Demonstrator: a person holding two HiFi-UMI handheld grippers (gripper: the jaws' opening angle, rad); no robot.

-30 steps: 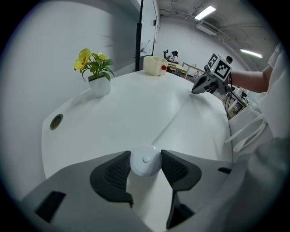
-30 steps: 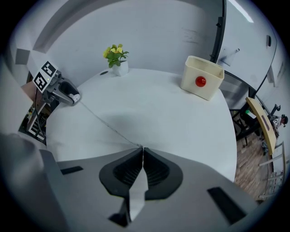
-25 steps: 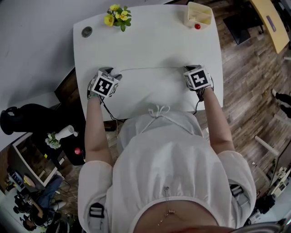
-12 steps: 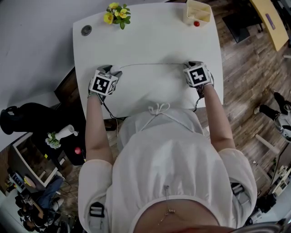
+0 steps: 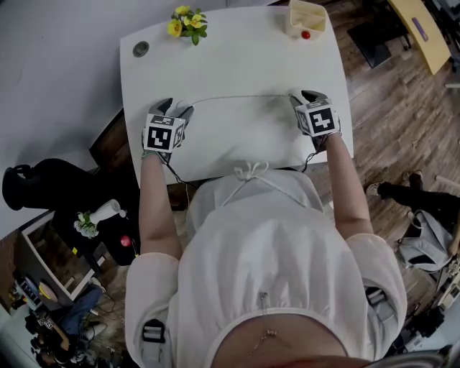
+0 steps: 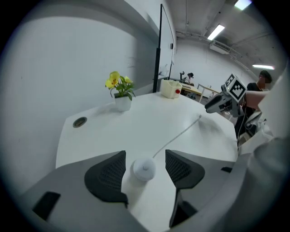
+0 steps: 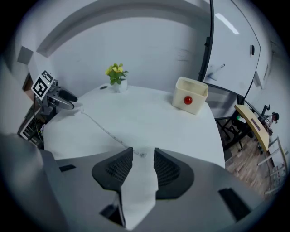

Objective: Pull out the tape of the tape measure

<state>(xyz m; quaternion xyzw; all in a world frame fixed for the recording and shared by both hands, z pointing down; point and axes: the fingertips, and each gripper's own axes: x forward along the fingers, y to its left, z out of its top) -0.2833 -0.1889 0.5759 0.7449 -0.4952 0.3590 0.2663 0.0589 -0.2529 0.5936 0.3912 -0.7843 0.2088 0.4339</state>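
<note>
A thin white tape (image 5: 237,98) lies drawn out across the white table (image 5: 237,57) between my two grippers. Its small round white case (image 6: 144,168) sits on the table between the pads of my left gripper (image 6: 145,154) (image 5: 177,108), and neither pad touches it. That gripper's jaws have just been opening. The tape's free end (image 7: 141,154) rests on the table just past the tips of my right gripper (image 7: 143,150) (image 5: 305,95). Its jaws have also just been opening and hold nothing.
A pot of yellow flowers (image 5: 188,25) and a round grommet (image 5: 141,49) are at the table's far left. A cream box with a red ball (image 5: 305,20) stands at the far right corner. My body is against the near edge. Wooden floor lies to the right.
Both grippers have lifted slightly off the table. The right jaws have parted and let go of the tape's end. The left jaws stand wider around the case. The tape stays stretched out.
</note>
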